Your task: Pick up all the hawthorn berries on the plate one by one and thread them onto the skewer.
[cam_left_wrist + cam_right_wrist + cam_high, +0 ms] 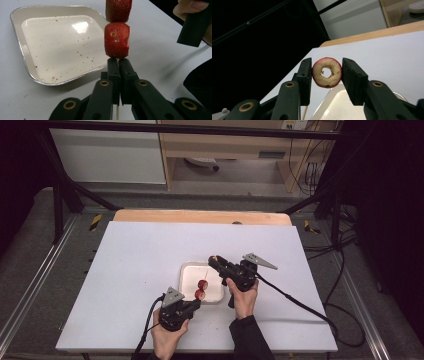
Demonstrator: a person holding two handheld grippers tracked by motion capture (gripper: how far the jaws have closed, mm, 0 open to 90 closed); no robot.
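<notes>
1. Over the white table (125,285), from the high view: left black two-jaw gripper (196,303) held low near the front edge, clamped on a thin wooden skewer (206,272) that slants up over the shallow foil-rimmed white tray (186,270). Two red cored fruit pieces (201,289) threaded on it, hanging above the tray, likely so drips and crumbs land there. Right black two-jaw gripper (214,259) raised beyond the skewer's tip, a small reddish piece just visible at its end, seemingly lined up for threading next.

2. Along the left gripper view: jaws pressed together on the skewer (117,113), stick pinched just under the lower red piece (116,40) for steady support. Lower piece dark red, cut flat at the sides, pale pits on its face; upper red piece (118,10) stacked touching it. Tray (18,45) behind, bare but speckled with red flecks. Other hand (186,8) at upper right.

3. Along the right gripper view: jaws partly apart, closed on a ring-shaped fruit slice (327,72), pads touching its red-skinned rim on both sides. Pale beige flesh, cored hole facing the camera, probably held so to let the skewer pass through. Tray corner (332,110) below.
</notes>
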